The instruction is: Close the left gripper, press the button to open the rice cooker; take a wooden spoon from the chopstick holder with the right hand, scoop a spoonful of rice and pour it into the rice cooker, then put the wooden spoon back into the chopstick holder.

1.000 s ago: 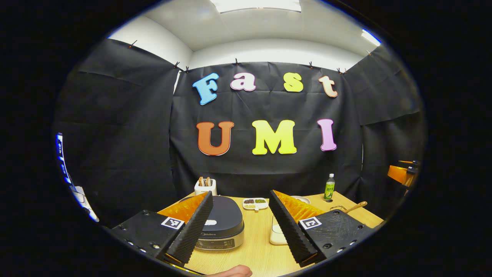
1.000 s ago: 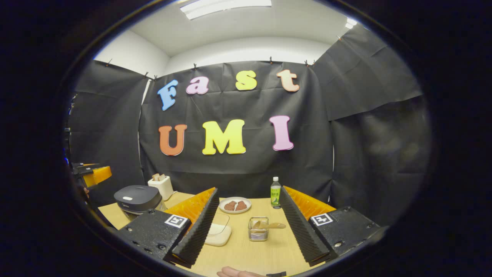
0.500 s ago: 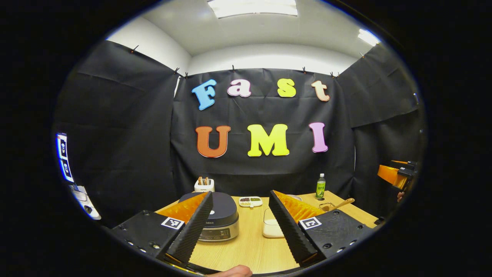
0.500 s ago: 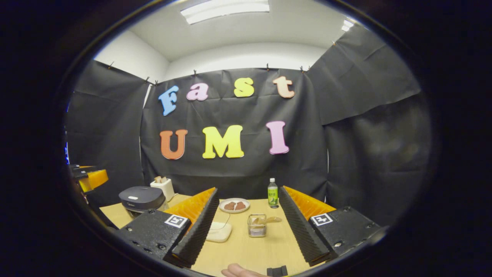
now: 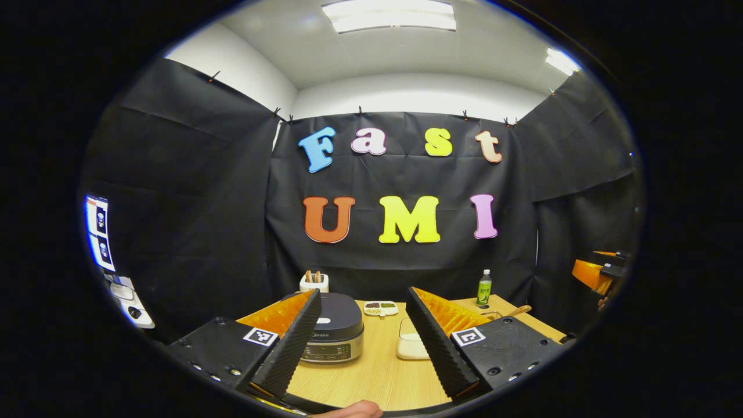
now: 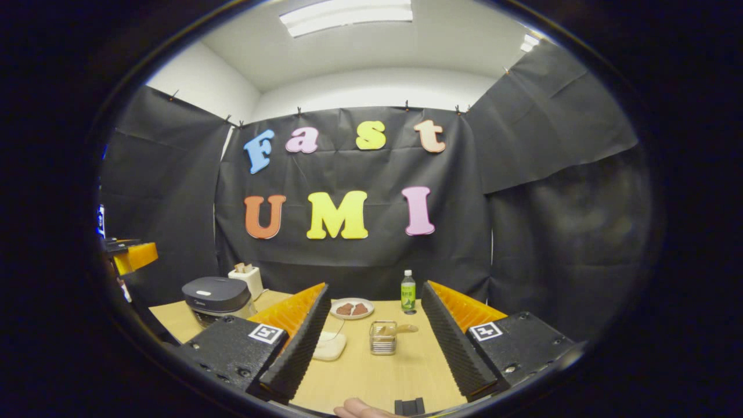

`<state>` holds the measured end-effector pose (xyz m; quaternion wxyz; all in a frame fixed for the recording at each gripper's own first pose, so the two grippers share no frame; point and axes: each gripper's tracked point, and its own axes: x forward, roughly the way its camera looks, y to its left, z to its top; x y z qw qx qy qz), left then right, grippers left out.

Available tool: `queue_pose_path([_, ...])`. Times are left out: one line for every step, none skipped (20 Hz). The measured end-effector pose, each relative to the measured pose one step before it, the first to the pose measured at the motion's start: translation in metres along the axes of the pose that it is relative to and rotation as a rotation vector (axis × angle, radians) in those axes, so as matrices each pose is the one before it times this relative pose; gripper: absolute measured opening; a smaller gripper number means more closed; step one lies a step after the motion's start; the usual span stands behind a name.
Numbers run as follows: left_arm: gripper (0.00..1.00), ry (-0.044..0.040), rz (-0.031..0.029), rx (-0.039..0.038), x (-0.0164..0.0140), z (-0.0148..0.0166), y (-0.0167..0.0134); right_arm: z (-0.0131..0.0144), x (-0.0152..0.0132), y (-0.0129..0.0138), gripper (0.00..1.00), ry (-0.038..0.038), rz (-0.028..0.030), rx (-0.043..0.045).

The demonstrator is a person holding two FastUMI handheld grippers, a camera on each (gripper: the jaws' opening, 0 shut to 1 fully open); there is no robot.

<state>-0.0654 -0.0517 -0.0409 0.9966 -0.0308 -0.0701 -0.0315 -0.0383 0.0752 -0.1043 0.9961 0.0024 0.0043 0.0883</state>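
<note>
Left gripper view shows your left tool (image 5: 363,339) spread wide open with nothing between its fingers, held above the near edge of the table (image 5: 377,377). The rice cooker (image 5: 334,334) sits on the table just beyond the left finger, its lid down. To its right a clear container with rice (image 5: 411,343) rests on the table, partly behind the right finger. Farther back are a small divided dish (image 5: 380,307), a toaster (image 5: 314,282) with bread in it, and a green bottle (image 5: 483,288).

In the right gripper view your right tool (image 6: 371,342) is also open and empty, over the near part of the table (image 6: 377,377). The chopstick holder (image 6: 383,338), a wire basket, stands between the two fingers and farther off, with the wooden spoon (image 6: 400,328) in it, its handle leaning to the right. A plate (image 6: 352,308) lies beyond it, the bottle (image 6: 408,291) to the right of that, and the rice cooker (image 6: 217,296) sits at the far left.
</note>
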Motion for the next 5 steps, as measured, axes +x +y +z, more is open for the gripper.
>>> queue_pose_path([0.93, -0.00010, -0.01070, 0.00510, -0.00037, -0.00183, -0.00337, -0.00231, 0.00175, -0.00032, 0.96, 0.00474, -0.00119, 0.00808])
queue_pose_path([0.93, -0.00355, -0.01007, 0.00739, -0.00070, -0.00168, -0.00269, -0.00351, 0.00044, 0.00078, 0.96, 0.00734, 0.00272, 0.00271])
queue_pose_path([0.93, -0.00440, -0.00942, 0.00831, 0.00099, -0.00013, -0.00173, -0.00207, 0.00050, 0.00211, 0.96, 0.00544, 0.00852, -0.00096])
queue_pose_path([0.83, 0.00158, -0.00344, 0.00616, -0.00104, -0.00073, 0.00020, 0.00024, -0.00109, 0.00205, 1.00, 0.00040, 0.00701, 0.00024])
queue_pose_path([0.94, 0.00217, 0.00062, 0.00280, 0.00086, -0.00139, 0.00112, 0.00043, 0.00015, 0.00132, 1.00, -0.00179, 0.00648, -0.00288])
